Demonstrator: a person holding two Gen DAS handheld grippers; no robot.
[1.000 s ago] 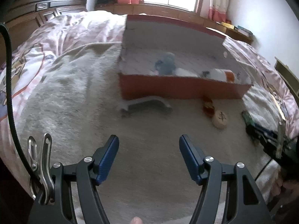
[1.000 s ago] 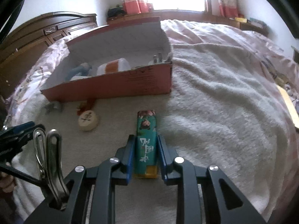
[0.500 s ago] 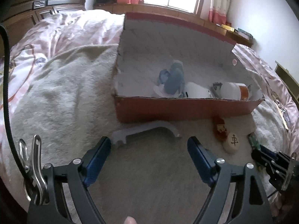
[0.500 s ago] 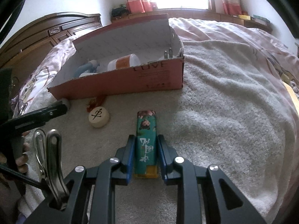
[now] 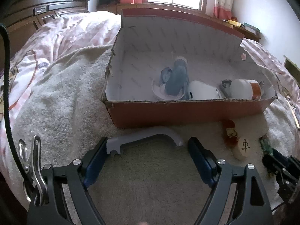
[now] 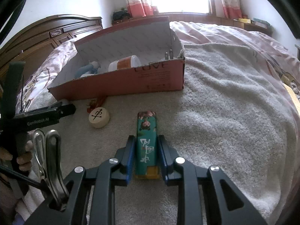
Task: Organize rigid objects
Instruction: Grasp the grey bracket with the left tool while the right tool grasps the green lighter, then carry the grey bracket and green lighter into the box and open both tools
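Left wrist view sits low over the bed (image 5: 56, 86), looking down and forward, close to the open box (image 5: 187, 110). Right wrist view faces the same box (image 6: 121, 82) from further right; both share the round wooden piece (image 5: 243, 147).

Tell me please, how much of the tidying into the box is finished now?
Partly done. The red cardboard box already holds a blue toy, a white case and an orange-banded jar. The right gripper clamps the green lighter; the open left gripper straddles the grey handle. The wooden chess piece and red charm remain outside.
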